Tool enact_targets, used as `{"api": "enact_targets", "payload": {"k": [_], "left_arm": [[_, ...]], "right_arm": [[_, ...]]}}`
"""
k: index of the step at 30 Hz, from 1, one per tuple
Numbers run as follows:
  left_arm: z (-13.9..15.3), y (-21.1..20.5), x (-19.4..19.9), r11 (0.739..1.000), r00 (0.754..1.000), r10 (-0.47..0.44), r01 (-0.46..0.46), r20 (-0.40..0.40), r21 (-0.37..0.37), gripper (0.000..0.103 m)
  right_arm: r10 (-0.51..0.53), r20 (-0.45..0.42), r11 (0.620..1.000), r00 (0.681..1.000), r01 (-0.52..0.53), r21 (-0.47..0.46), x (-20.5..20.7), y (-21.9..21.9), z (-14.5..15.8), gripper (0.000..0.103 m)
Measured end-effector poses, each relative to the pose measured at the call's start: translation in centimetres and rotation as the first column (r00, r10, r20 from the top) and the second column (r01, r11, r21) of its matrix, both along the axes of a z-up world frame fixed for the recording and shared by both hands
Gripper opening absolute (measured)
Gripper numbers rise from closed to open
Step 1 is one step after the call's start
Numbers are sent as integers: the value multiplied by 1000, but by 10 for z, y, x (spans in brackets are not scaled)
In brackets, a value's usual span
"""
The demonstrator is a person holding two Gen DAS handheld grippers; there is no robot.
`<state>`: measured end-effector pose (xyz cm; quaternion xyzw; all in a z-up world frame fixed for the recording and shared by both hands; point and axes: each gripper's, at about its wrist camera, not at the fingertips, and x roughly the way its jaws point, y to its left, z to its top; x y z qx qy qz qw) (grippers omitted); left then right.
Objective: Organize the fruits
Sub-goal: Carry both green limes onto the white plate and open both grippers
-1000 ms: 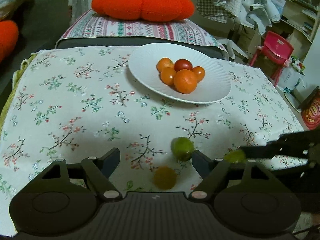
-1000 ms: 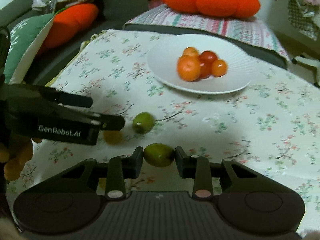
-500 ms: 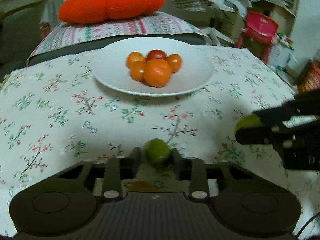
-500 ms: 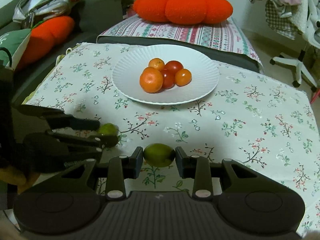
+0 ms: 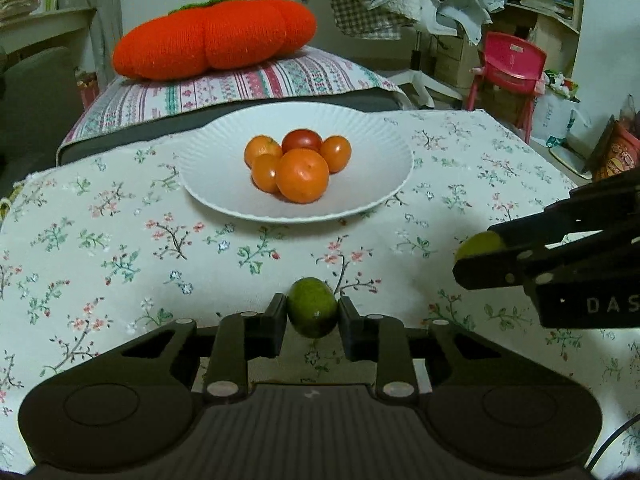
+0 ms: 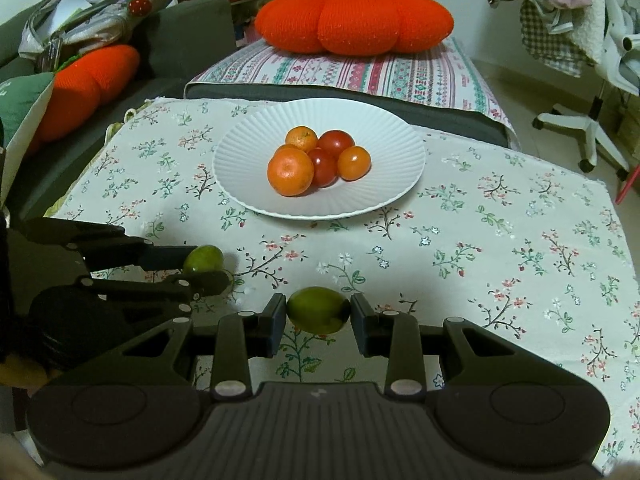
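Note:
My left gripper (image 5: 312, 314) is shut on a small dark green fruit (image 5: 312, 305), held above the floral tablecloth. My right gripper (image 6: 319, 314) is shut on a lighter green fruit (image 6: 319, 309). Each gripper shows in the other's view: the right gripper (image 5: 476, 258) at the right edge with its green fruit (image 5: 476, 245), the left gripper (image 6: 208, 270) at the left with its green fruit (image 6: 202, 258). Ahead of both stands a white ribbed plate (image 5: 208, 140) (image 6: 240, 152) with several orange fruits (image 5: 302, 176) and red tomatoes (image 6: 335, 142) piled in its middle.
The floral tablecloth (image 5: 120, 248) covers a low table. Behind it lies a striped cushion (image 5: 240, 88) with an orange pumpkin pillow (image 5: 216, 38). A red chair (image 5: 508, 64) stands at the right; a sofa with an orange pillow (image 6: 80, 84) runs along the left.
My left gripper went from open beside the dark green fruit to shut on it, and has drawn closer to the plate. The right gripper kept its fruit.

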<state>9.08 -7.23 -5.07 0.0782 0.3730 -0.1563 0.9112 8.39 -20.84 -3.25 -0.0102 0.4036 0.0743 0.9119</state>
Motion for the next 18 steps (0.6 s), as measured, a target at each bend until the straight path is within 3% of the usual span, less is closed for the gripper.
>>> {"api": "enact_targets", "payload": {"k": [18], "left_arm": [[16,7,4,999,997,36,-35,66,-17,4]], "right_arm": [[-32,47,999,998,31,26,0,-11,7,32]]}}
